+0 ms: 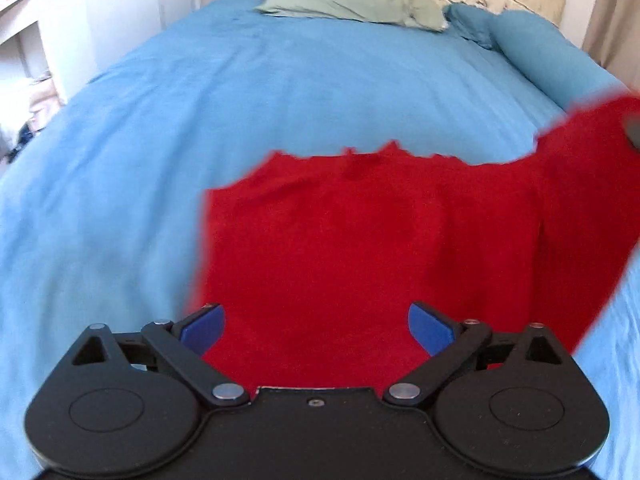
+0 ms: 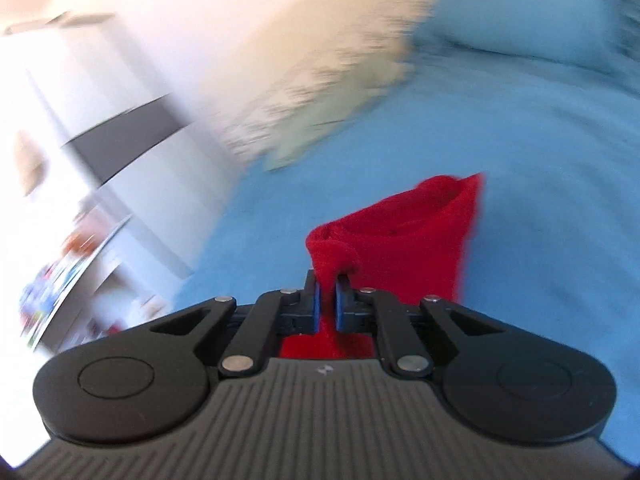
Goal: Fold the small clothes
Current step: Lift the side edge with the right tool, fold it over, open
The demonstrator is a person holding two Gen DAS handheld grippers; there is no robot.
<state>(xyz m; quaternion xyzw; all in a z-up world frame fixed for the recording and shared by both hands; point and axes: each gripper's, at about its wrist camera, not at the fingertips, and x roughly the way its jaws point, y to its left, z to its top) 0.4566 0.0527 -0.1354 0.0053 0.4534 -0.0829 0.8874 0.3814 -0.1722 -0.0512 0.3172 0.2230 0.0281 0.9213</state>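
The red garment (image 1: 360, 248) lies on the bed (image 1: 200, 120), spread crosswise just ahead of the left tool (image 1: 316, 326), whose jaws stand spread and empty above it. Its right edge rises toward the right tool (image 2: 327, 300), pinching a bunched fold. Only the right wrist view shows this pinch; only the left shows the full spread.

The right gripper (image 2: 328, 300) is clamped on a bunched edge of the red garment (image 2: 404, 240), which hangs above the blue bedcover (image 2: 540, 200). The white shelves (image 2: 80, 120) at left are motion-blurred.
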